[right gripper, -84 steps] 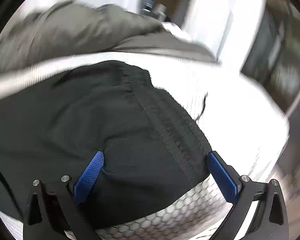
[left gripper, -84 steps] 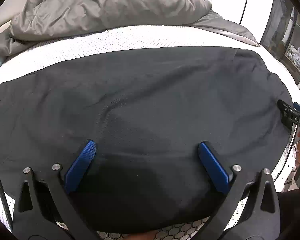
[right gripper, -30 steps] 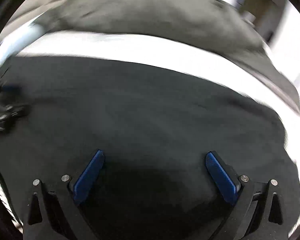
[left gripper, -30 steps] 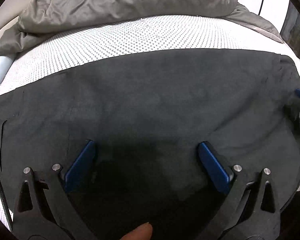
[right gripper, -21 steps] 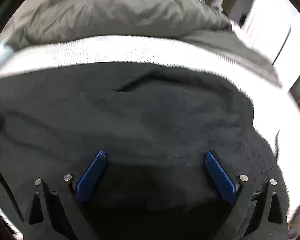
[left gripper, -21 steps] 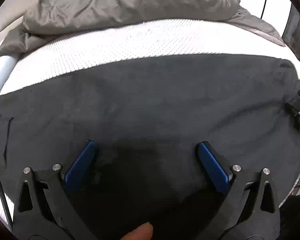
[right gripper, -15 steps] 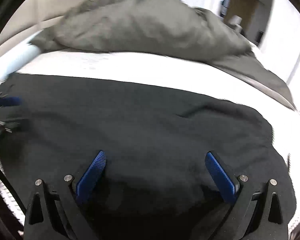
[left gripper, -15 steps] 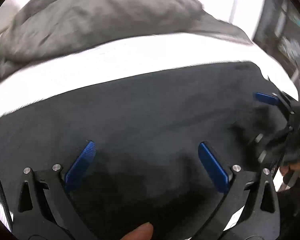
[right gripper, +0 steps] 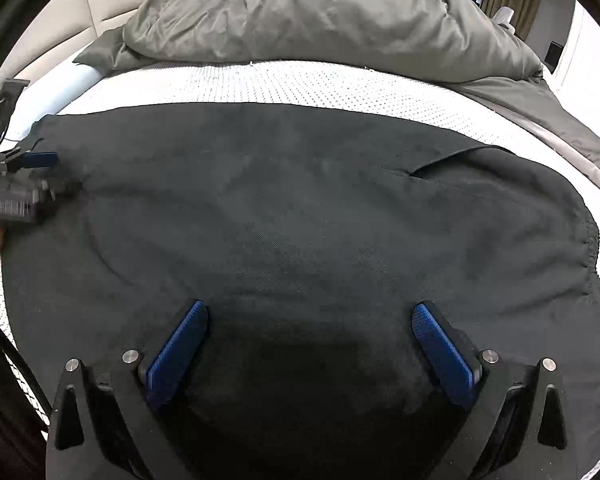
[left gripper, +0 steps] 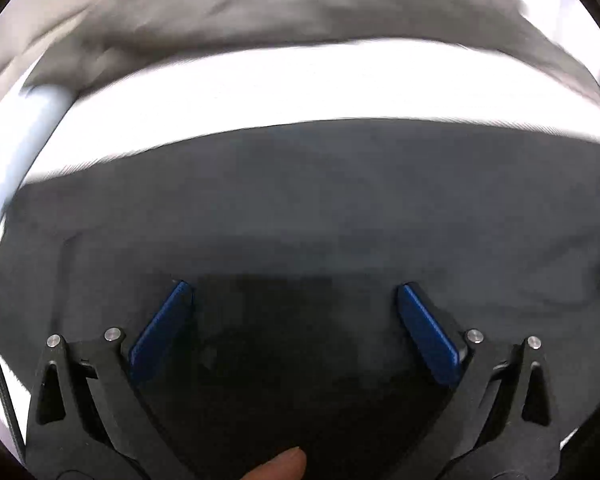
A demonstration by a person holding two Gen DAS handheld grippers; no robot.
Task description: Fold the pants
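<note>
Black pants (right gripper: 300, 216) lie spread flat across the white mattress, with the elastic waistband (right gripper: 590, 248) at the right. They also fill the blurred left wrist view (left gripper: 300, 220). My right gripper (right gripper: 308, 320) is open and empty, low over the middle of the pants. My left gripper (left gripper: 296, 300) is open and empty over the pants; it also shows in the right wrist view (right gripper: 32, 172) at the far left, by the pants' leg end.
A crumpled grey duvet (right gripper: 320, 16) is heaped along the far side of the bed. White patterned mattress (right gripper: 284, 84) shows between duvet and pants. A pale blue pillow edge (right gripper: 80, 80) is at the left. A fingertip (left gripper: 278, 466) shows at the bottom.
Both grippers have swung leftwards along the pants. The left gripper has moved to the leg end and its view is blurred. Both stay open and empty.
</note>
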